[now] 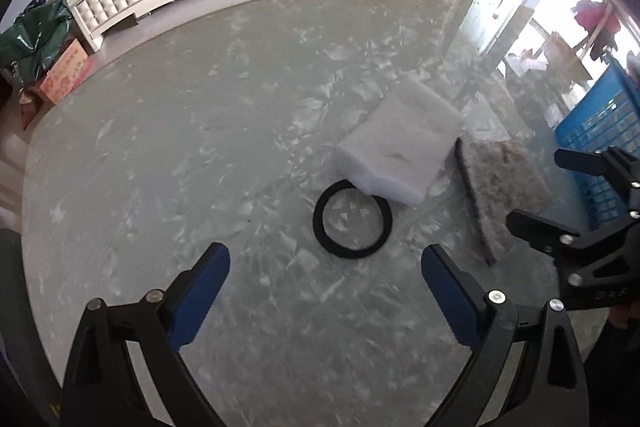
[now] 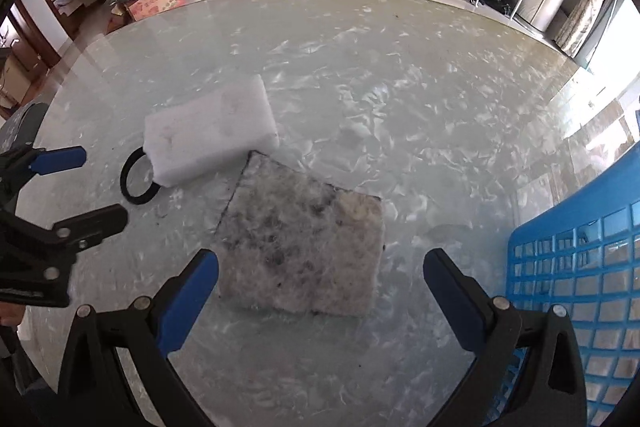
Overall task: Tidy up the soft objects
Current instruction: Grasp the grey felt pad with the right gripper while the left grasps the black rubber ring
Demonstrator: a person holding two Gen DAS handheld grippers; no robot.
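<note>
Both hand-held grippers, left [image 1: 325,271] and right [image 2: 321,277], hang spread and empty above the surface [image 1: 160,147]; foam [image 1: 400,151] apparently overlaps the ring [image 1: 352,223], beside the pad [image 2: 308,247].

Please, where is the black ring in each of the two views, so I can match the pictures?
Left wrist view: the black ring lies just below centre, ahead of the open left gripper, its far edge tucked under the white foam block.
Right wrist view: the ring is at left of centre, beside the left gripper.
Shared landmark: the white foam block, which overlaps the ring in both views.
</note>
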